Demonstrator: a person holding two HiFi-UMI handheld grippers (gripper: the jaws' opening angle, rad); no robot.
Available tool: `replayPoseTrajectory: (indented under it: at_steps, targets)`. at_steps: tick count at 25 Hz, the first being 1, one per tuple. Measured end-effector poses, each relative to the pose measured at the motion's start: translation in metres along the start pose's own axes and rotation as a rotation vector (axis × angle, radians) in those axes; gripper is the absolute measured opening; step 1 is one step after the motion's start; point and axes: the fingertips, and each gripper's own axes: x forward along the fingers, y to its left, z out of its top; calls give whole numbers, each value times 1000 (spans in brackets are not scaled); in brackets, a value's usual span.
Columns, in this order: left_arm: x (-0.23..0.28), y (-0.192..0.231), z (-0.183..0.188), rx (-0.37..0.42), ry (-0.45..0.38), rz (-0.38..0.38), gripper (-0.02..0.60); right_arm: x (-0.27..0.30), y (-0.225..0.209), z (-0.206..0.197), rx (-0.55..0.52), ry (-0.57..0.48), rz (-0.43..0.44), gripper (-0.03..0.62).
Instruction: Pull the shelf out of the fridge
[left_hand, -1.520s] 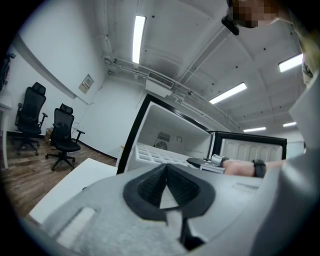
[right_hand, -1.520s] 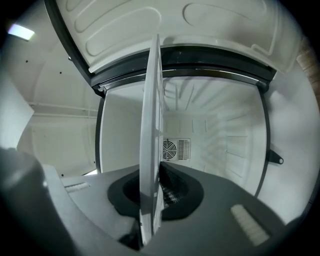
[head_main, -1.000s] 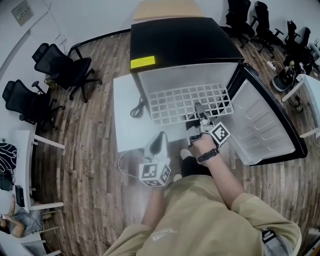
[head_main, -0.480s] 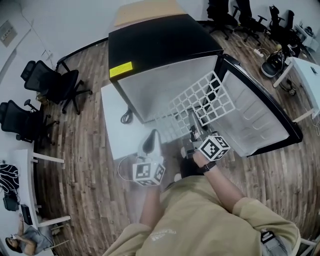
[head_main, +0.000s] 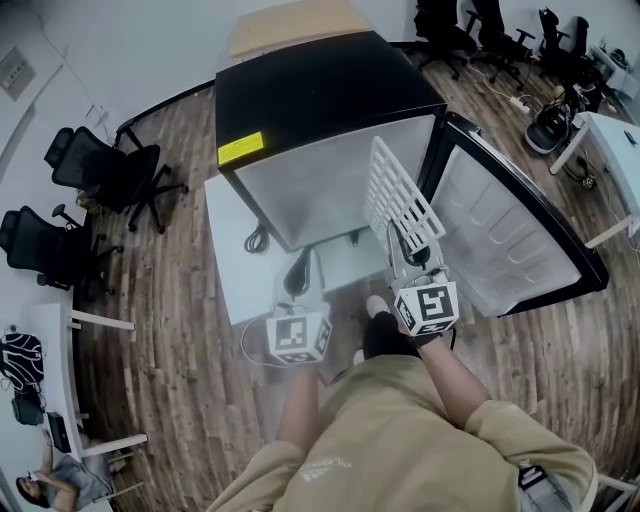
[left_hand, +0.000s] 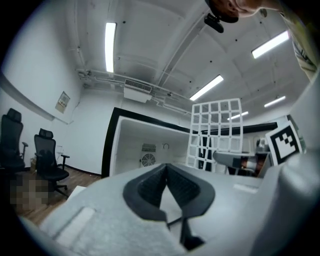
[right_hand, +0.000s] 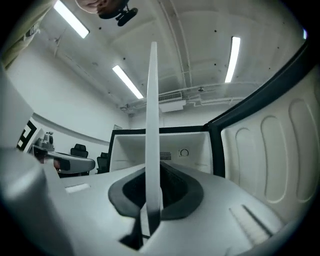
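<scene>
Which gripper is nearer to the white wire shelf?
Right. The right gripper clamps the shelf by its edge; the left gripper is apart, to its left, holding nothing.

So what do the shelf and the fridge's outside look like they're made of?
The shelf looks like white coated wire or moulded plastic: open square grid, thin edge-on. The fridge casing seems painted metal: flat, smooth black with faint sheen.

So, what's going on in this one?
A person with a gripper in each hand stands at an open black mini fridge. The right gripper is shut on the white grid shelf, which is out of the cavity and held on edge in front of it. The left gripper is shut and empty.
</scene>
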Motion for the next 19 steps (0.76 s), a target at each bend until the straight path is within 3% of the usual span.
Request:
replayPoseTrajectory:
  at_steps: [5,12,19]
  targets:
    - [8,2,-3,61,5,7,2,1,3,-6,3,11,12,23]
    - [23,-1,-22,22,42,-1,2,-3,12,-20,-12,43,54,23]
    - [45,-13,-41,-22,82,-54,2,6,-3,-26,-17,75,42,23]
